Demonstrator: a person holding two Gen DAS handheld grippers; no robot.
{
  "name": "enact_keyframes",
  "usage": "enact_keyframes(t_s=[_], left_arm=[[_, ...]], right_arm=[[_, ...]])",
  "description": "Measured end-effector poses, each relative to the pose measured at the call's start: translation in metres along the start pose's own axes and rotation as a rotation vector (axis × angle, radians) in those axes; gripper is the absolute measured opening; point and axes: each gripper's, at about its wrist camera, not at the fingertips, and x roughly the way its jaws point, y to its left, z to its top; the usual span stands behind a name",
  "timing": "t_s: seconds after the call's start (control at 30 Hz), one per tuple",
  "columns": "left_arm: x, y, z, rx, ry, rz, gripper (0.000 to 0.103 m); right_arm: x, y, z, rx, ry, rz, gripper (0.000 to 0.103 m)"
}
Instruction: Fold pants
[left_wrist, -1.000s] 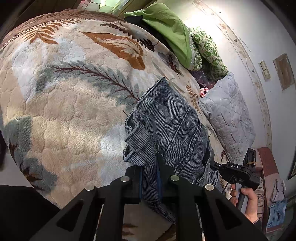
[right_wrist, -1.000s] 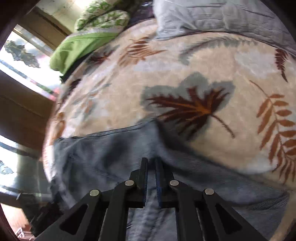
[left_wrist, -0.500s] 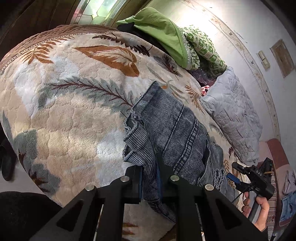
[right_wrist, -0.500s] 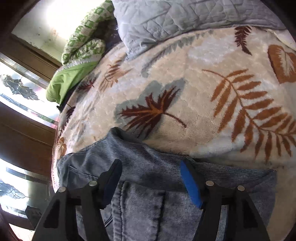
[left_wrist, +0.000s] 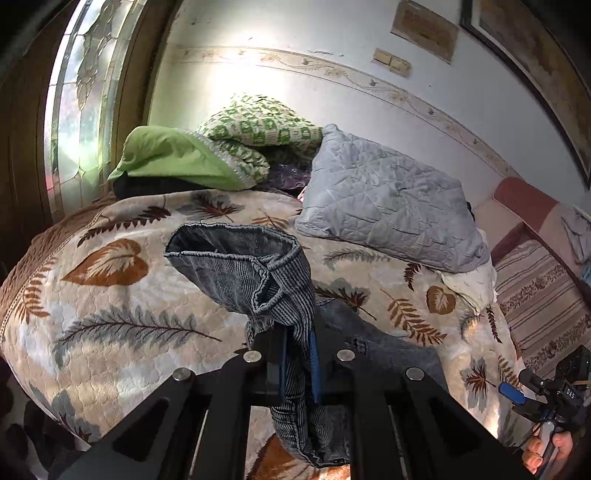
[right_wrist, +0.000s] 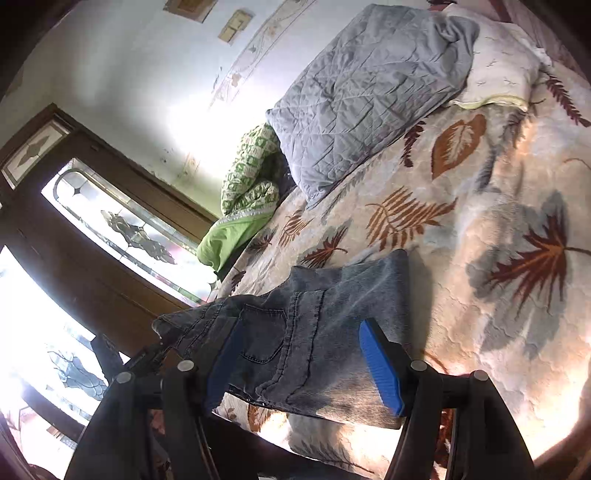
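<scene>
The right tool, which a second ago was clamped on the denim, now stands wide open with its blue pads apart and the pants lying free beneath it in the lower middle of the frame. The left tool stays closed on a bunched leg, and has lifted it: the hem now hangs open in mid-frame above the bed. That suggests one end has been laid down and the leg end is being carried over for the next fold. The pants are grey-blue ribbed denim, a back pocket facing up, the seat lying fairly flat on the leaf-patterned cover, the raised leg crumpled and twisted.
</scene>
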Motion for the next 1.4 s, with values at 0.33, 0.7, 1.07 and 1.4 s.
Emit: enact_keyframes(t_s=[0.33, 0.7, 1.07, 1.4], left_arm=[[0.024, -0.152, -0.044, 0.319, 0.088, -0.15, 0.007], [0.077, -0.191, -0.119, 0.339, 0.452, -0.334, 0.048], [0.063, -0.055, -0.06, 0.082, 0.275, -0.018, 0.066], [0.085, -0.03, -0.089, -0.003, 0.333, -0.055, 0.066]], right_arm=[[-0.032, -0.052, -0.014, 0.149, -0.106, 0.075, 0.069], [-0.031, -0.059, -0.017, 0.15, -0.088, 0.087, 0.07], [0.02, -0.035, -0.036, 0.173, 0.14, 0.166, 0.07], [0.058, -0.033, -0.022, 0.167, 0.213, -0.071, 0.07]])
